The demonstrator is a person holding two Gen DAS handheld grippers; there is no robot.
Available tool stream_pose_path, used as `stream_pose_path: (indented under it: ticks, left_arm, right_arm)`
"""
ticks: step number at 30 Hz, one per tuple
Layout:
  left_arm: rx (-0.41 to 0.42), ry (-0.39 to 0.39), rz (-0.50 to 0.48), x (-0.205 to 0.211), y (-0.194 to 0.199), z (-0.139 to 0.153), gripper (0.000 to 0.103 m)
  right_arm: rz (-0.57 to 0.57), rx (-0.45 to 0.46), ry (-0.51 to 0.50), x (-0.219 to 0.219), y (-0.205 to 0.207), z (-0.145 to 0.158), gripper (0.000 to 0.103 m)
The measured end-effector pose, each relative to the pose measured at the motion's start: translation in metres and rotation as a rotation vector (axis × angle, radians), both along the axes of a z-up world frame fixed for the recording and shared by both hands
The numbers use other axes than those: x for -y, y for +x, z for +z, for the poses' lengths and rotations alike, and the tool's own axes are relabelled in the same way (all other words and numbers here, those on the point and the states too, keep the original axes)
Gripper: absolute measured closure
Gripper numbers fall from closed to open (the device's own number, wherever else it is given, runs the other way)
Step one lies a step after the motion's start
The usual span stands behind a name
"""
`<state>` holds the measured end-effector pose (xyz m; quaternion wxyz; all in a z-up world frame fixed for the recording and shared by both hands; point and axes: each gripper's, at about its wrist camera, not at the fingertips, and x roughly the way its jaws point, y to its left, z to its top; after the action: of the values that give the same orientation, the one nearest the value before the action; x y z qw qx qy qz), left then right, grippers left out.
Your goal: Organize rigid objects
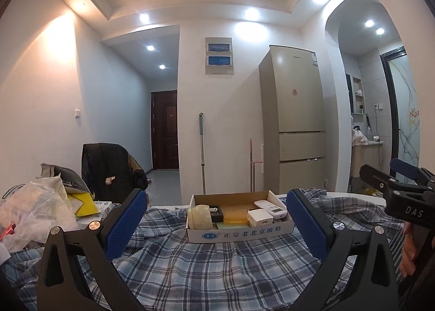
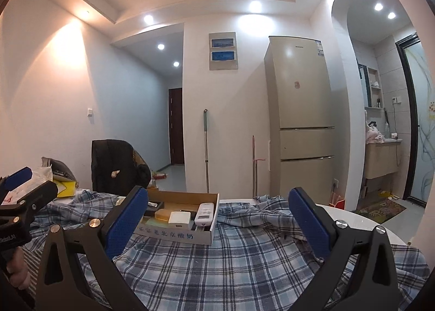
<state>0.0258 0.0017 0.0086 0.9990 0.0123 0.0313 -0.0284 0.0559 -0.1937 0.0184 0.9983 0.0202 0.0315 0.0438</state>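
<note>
Box [image 1: 239, 232] w/ remote [image 1: 270, 207], charger [image 1: 259, 217], soap etc. sits on plaid cloth [image 1: 204, 262]. Both tools, left [image 1: 217, 226] and right [image 2: 217, 226], wide open, empty. Items probably light, stiff, bit slippery; grip by long flat sides.

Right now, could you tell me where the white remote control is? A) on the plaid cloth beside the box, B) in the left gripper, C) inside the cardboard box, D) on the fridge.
C: the white remote control lies inside the cardboard box, at its right end.
</note>
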Motion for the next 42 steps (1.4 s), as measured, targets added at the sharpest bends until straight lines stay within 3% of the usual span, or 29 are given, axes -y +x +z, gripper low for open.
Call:
stream_pose_path:
  ticks: [12, 27, 42]
  left_arm:
    - [0.002, -0.009, -0.002, -0.004, -0.003, -0.002, 0.000]
    - [-0.056, -0.026, -0.004, -0.014, 0.007, 0.004, 0.000]
    - [-0.014, -0.026, -0.003, -0.012, 0.002, 0.002, 0.000]
  right_arm:
    - [-0.016, 0.027, -0.014, -0.001, -0.010, 0.002, 0.000]
    - [-0.029, 0.022, 0.018, 0.006, -0.009, 0.003, 0.000]
    - [-0.049, 0.026, 0.000, 0.002, -0.011, 0.003, 0.000]
